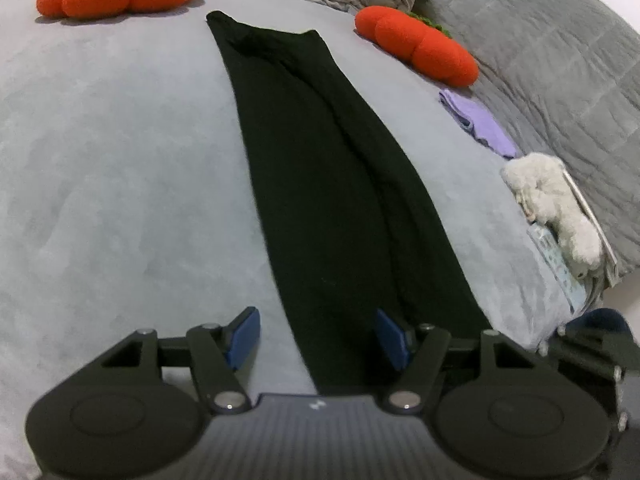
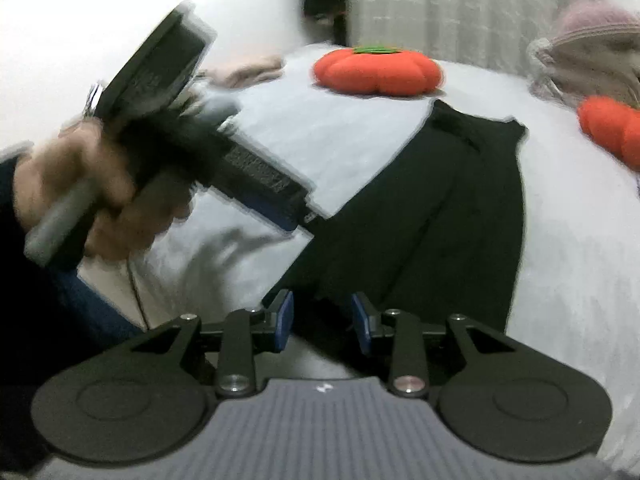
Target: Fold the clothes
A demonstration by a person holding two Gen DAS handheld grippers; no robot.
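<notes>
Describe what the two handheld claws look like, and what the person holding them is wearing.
Both claws match. The left claw and the right claw each have blue pads on black linkage arms with silver pivot pins, two round black discs, and a ribbed grey body bearing a small white mark. In the right wrist view the left one shows a grey handle. The hand emerges from a dark sleeve; a thin cable hangs below.
</notes>
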